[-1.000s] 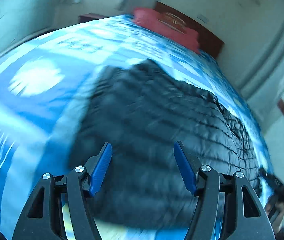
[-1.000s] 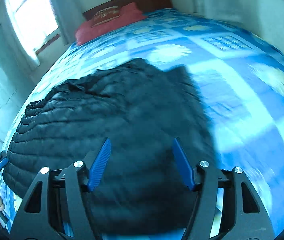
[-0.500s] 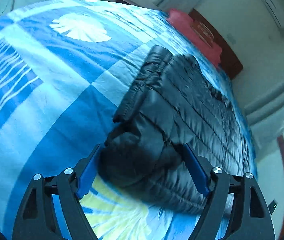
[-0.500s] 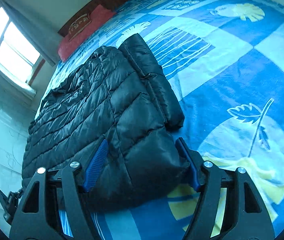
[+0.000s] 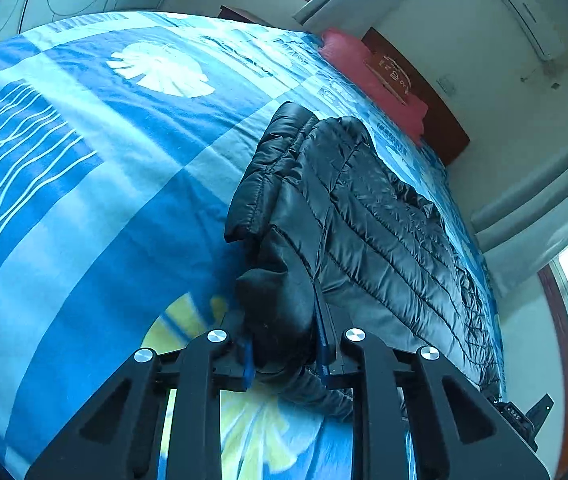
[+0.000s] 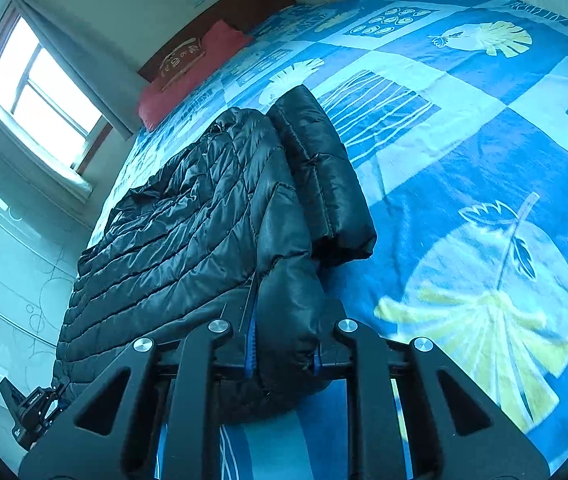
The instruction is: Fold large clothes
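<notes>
A black quilted puffer jacket [image 5: 372,216] lies on the bed with one sleeve folded along its edge. My left gripper [image 5: 284,340] is shut on a bunched corner of the jacket at its near end. In the right wrist view the same jacket [image 6: 187,224] stretches away to the left, and my right gripper [image 6: 284,344] is shut on the other near corner. Each gripper also shows at the lower far edge of the other's view: the right one [image 5: 524,416], the left one [image 6: 31,404].
The bed has a blue and white cover [image 5: 83,184] with leaf prints [image 6: 484,320]. A red pillow [image 5: 368,76] and a dark wooden headboard [image 6: 227,8] are at the far end. A window [image 6: 43,92] is at the left in the right wrist view.
Both grippers have come down from above the jacket to its near edge. Their jaws were open around the padded corners half a second ago and are now closed on them.
</notes>
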{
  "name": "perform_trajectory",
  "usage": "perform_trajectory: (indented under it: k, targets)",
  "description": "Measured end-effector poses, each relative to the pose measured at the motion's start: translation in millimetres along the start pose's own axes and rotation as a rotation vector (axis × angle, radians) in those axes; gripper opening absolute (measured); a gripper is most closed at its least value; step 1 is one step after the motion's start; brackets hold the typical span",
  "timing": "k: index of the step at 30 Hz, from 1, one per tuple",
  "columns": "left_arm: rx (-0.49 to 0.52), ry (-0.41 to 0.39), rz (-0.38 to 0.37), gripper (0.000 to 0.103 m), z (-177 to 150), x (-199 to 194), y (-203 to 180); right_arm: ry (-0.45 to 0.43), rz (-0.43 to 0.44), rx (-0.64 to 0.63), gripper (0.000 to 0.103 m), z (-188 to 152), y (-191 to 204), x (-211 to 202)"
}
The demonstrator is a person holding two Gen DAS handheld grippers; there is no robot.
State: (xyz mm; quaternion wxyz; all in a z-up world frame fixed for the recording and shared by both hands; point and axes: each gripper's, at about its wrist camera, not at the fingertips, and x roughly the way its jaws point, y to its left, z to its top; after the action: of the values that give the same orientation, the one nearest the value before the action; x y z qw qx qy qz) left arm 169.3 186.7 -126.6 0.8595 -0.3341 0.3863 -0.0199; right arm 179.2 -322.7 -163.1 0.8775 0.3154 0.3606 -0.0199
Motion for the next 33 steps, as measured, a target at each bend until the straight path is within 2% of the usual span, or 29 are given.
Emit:
perform_trajectory:
  k: [13, 23, 30, 33]
  targets:
    - [-0.016, 0.031, 0.004, 0.023, -26, -46, 21, 0.043, 0.0, -0.035, 0.018, -51, -11, -49]
    - [-0.014, 0.045, 0.002, 0.025, -32, -45, 30, 0.057, 0.001, -0.018, 0.022, -61, -25, -45]
    - [0.009, 0.007, 0.065, 0.052, -36, -63, 31, 0.033, -0.015, 0.013, 0.045, -67, -34, -67]
    - [0.021, -0.034, 0.097, 0.06, -37, -74, 35, 0.014, -0.019, 0.036, 0.049, -69, -44, -77]
